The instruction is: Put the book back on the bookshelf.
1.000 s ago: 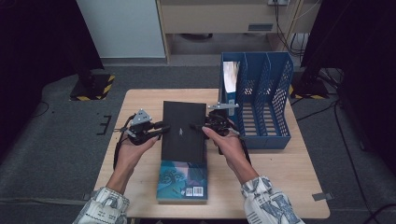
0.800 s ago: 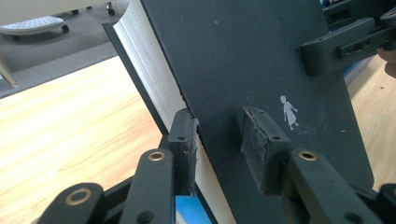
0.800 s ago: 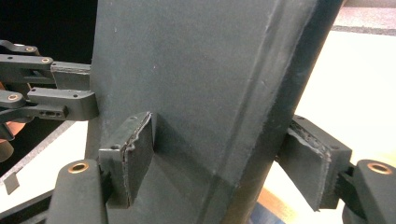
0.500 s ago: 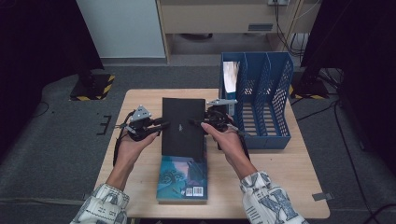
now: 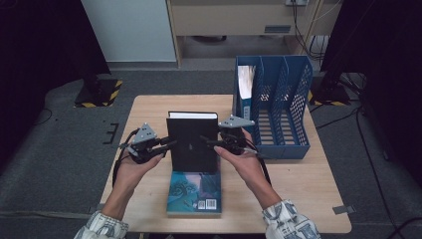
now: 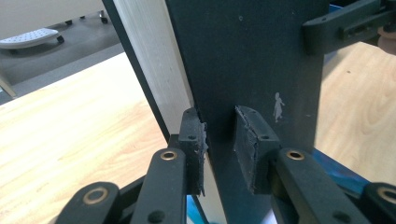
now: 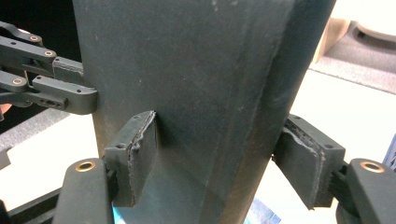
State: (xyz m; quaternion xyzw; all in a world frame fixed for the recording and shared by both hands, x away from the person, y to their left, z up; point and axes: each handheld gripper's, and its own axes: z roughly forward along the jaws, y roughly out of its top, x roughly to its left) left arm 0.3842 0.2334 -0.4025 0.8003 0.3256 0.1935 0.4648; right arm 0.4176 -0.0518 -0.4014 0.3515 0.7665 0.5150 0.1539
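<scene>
A black hardcover book point(image 5: 191, 142) stands tilted up between my two grippers, its white page edge facing up at the top. My left gripper point(image 5: 171, 144) grips its left edge. In the left gripper view its jaws point(image 6: 219, 140) have just been closing, with the black cover point(image 6: 243, 60) pinched between the pads next to the white pages. My right gripper point(image 5: 205, 141) is shut across the book's thick right side point(image 7: 196, 70), one pad on each face point(image 7: 215, 163). A teal book point(image 5: 195, 191) lies flat under and in front of the black one.
A blue mesh file rack point(image 5: 278, 109) with upright dividers stands at the table's back right, a white paper in its left slot. The wooden table point(image 5: 149, 107) has bare surface to the left of and behind the books.
The black book has tipped up off the teal book, and its top page edge now shows. Both hands have shifted a little with it.
</scene>
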